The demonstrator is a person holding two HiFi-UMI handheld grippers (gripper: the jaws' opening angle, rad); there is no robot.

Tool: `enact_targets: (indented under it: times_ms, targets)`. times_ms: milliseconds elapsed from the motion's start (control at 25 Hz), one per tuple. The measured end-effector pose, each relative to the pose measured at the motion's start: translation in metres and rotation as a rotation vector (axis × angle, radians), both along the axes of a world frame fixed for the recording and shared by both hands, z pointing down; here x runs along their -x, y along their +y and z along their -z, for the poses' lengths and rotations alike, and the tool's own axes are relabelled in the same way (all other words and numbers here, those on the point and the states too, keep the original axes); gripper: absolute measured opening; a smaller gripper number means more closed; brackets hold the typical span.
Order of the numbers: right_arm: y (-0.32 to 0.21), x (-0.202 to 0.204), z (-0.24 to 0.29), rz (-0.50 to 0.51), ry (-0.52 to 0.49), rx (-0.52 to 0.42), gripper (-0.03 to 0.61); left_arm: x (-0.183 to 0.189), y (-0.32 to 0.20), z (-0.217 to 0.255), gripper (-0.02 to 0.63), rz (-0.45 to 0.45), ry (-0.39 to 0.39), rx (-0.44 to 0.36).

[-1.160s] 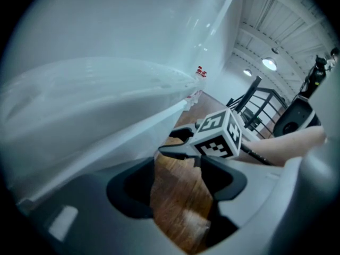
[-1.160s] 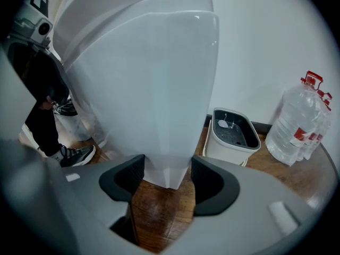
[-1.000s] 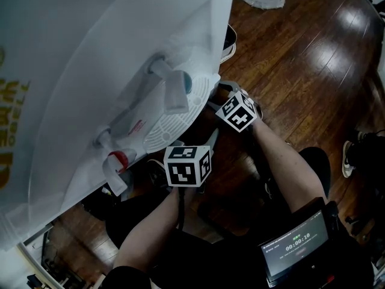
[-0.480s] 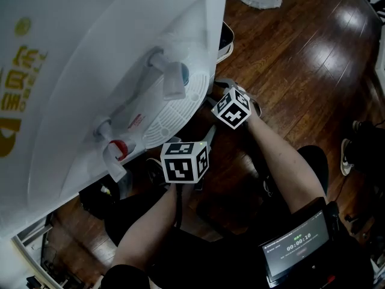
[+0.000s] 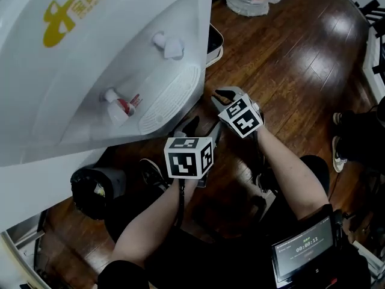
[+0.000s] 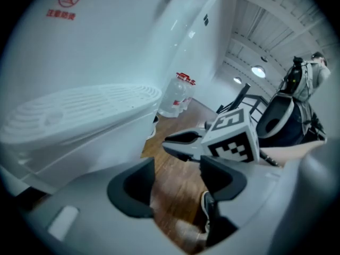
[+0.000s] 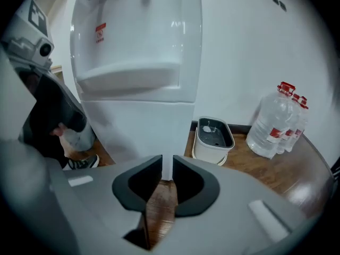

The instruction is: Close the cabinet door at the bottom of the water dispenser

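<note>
The white water dispenser fills the upper left of the head view, with two taps and a ribbed drip tray. Its bottom cabinet door is hidden there under the overhang. In the right gripper view the lower front reads as one flat white panel. My right gripper points at the dispenser's lower right corner; its jaws are closing to a thin slit with nothing between them. My left gripper hangs below the tray edge, open, holding nothing, with floor showing in its gap.
A white tub with a dark inside stands on the wood floor right of the dispenser, with several water bottles beyond it. A black bucket sits at the dispenser's near left. A screen hangs at my waist.
Both grippers have drawn back and up from the dispenser's base. The head view has lifted, so more of the dispenser's top shows.
</note>
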State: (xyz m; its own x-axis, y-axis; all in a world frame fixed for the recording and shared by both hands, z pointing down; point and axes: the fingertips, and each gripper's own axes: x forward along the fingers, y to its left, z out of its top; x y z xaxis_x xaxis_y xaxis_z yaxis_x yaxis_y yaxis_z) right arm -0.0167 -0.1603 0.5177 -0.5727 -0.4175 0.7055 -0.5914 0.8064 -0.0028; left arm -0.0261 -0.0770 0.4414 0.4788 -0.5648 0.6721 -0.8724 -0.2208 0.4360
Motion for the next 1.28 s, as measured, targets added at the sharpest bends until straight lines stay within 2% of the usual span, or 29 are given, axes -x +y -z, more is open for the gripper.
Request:
enact_targets:
  times_ms: [160,280,440,600,720,840,960,1120,1280]
  targets:
    - [0.029,-0.018,0.034,-0.045,-0.1,-0.017,0.049,-0.007,0.019,0.009,0.284,-0.009,-0.027,-0.036]
    - [0.045,-0.026,0.055,-0.066,-0.148,-0.046,0.048,0.003,0.028,0.02,0.282,0.022,-0.056,-0.086]
    - [0.068,-0.029,0.093,-0.082,-0.23,-0.098,0.044,0.015,0.03,0.042,0.279,0.064,-0.082,-0.186]
    - [0.1,-0.032,0.119,-0.03,-0.223,-0.165,0.044,0.02,0.04,0.057,0.279,0.04,-0.154,-0.282]
    - [0.114,-0.03,0.148,-0.038,-0.269,-0.208,0.04,0.015,0.044,0.074,0.272,0.02,-0.182,-0.372]
    - [0.118,-0.029,0.169,-0.074,-0.327,-0.248,0.032,0.013,0.047,0.092,0.243,0.026,-0.149,-0.432]
    - [0.123,-0.033,0.179,-0.127,-0.357,-0.277,0.032,0.009,0.052,0.099,0.233,0.039,-0.089,-0.436]
    - [0.13,-0.035,0.192,-0.161,-0.386,-0.319,0.02,0.003,0.056,0.103,0.229,0.031,-0.096,-0.471]
    - [0.133,-0.035,0.211,-0.157,-0.432,-0.372,0.005,-0.001,0.057,0.115,0.226,0.008,-0.125,-0.55]
